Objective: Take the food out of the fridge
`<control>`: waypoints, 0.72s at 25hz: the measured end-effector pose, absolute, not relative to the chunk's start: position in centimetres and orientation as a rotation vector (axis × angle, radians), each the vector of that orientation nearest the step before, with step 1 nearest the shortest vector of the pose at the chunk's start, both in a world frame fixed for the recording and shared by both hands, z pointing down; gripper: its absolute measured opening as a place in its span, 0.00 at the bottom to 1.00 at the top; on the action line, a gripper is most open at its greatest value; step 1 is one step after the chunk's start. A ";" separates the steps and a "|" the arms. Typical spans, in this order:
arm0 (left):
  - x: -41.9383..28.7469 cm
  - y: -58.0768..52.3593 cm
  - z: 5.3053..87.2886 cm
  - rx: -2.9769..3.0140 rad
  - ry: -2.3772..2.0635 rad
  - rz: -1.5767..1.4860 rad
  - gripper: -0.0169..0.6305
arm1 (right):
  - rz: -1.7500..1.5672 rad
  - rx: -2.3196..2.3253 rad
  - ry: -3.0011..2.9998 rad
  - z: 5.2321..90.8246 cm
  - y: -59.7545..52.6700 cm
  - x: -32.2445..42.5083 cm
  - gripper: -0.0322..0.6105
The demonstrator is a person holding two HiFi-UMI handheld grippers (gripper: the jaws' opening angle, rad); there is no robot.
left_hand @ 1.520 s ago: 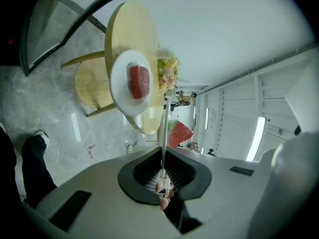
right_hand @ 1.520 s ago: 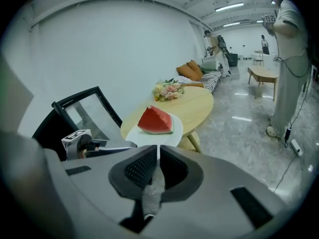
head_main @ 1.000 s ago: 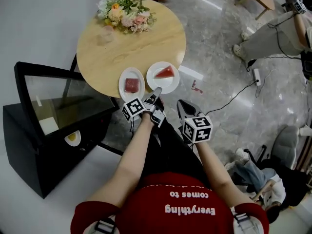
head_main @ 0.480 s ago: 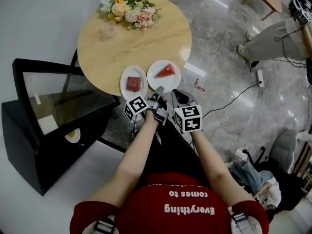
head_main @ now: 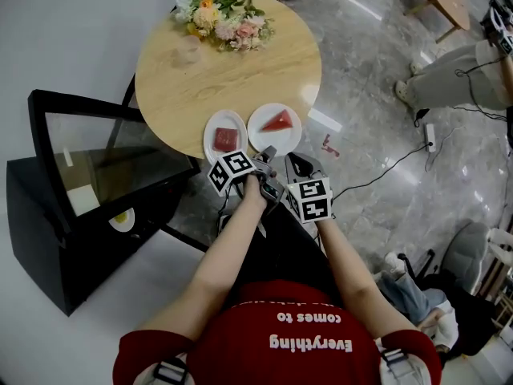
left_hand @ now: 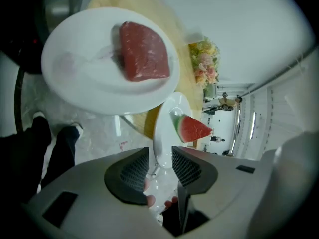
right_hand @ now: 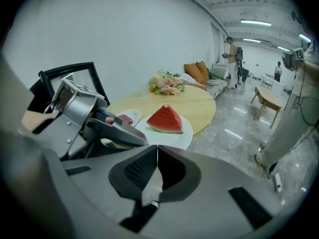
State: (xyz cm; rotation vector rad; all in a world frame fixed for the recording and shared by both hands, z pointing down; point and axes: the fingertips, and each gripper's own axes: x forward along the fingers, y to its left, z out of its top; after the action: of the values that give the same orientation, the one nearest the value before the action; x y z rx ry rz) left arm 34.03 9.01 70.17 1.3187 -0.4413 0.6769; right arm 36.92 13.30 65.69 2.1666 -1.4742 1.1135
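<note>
Two white plates sit at the near edge of the round wooden table (head_main: 232, 62). One holds a slab of red meat (head_main: 226, 137) (left_hand: 143, 51), the other a watermelon wedge (head_main: 278, 123) (left_hand: 192, 128) (right_hand: 165, 118). My left gripper (head_main: 268, 155) (left_hand: 160, 156) is at the watermelon plate's (left_hand: 162, 128) near rim. Its jaws have just been opening, and the rim lies loose in the gap between them. My right gripper (head_main: 295, 164) (right_hand: 157, 156) is shut on nothing, just right of the left one and short of the plate.
The black fridge (head_main: 48, 239) stands at the left, its glass door (head_main: 104, 155) swung open, with a small dish of something yellow (head_main: 122, 219) inside. A flower bouquet (head_main: 223, 10) lies at the table's far side. Cables (head_main: 385, 167), a person's legs (head_main: 449, 74) and a chair (head_main: 473, 255) are on the marble floor to the right.
My right gripper has moved left and now sits close beside the left gripper. The left gripper has stayed at the watermelon plate's near rim.
</note>
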 end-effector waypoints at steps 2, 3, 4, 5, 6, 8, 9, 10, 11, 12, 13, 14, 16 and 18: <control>33.6 9.4 70.0 1.258 -0.442 0.673 0.23 | 1.089 2.148 -1.464 65.6 13.5 37.0 0.07; 33.3 9.2 69.8 1.269 -0.449 0.682 0.22 | 1.080 2.148 -1.464 65.4 13.6 37.1 0.07; 33.0 9.0 69.6 1.306 -0.458 0.697 0.21 | 1.074 2.152 -1.466 65.2 13.6 37.2 0.07; 32.6 8.6 69.2 1.365 -0.464 0.716 0.15 | 1.071 2.157 -1.468 65.0 13.6 37.3 0.07; 32.3 8.4 68.7 1.442 -0.460 0.739 0.08 | 1.070 2.161 -1.471 64.8 13.7 37.3 0.07; 32.2 8.1 67.6 1.635 -0.423 0.795 0.07 | 1.077 2.163 -1.486 64.3 13.9 37.1 0.07; 32.2 8.1 66.8 1.738 -0.401 0.824 0.06 | 1.080 2.161 -1.497 63.9 14.0 37.0 0.07; 32.3 8.0 66.0 1.839 -0.379 0.846 0.04 | 1.080 2.161 -1.507 63.5 14.0 36.8 0.07; 32.5 8.0 65.1 1.933 -0.357 0.857 0.04 | 1.077 2.163 -1.518 63.1 14.0 36.6 0.07; 32.7 7.9 64.1 2.019 -0.336 0.856 0.04 | 1.071 2.166 -1.530 62.7 13.8 36.3 0.07; 33.0 7.7 63.1 2.102 -0.317 0.846 0.04 | 1.062 2.166 -1.544 62.1 13.6 36.1 0.07; 33.3 7.6 62.0 2.187 -0.297 0.835 0.04 | 1.051 2.165 -1.558 61.5 13.4 35.8 0.07; 33.8 7.6 59.9 2.378 -0.250 0.831 0.04 | 1.017 2.165 -1.588 60.1 12.9 35.1 0.07; 34.0 7.9 58.1 2.548 -0.189 0.852 0.04 | 0.970 2.172 -1.616 58.6 12.3 34.5 0.07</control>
State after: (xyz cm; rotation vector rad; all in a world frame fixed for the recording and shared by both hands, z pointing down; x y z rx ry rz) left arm 33.96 7.91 58.08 2.5484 -0.1888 0.8524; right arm 34.47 12.28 58.60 2.1718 -1.6157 0.9698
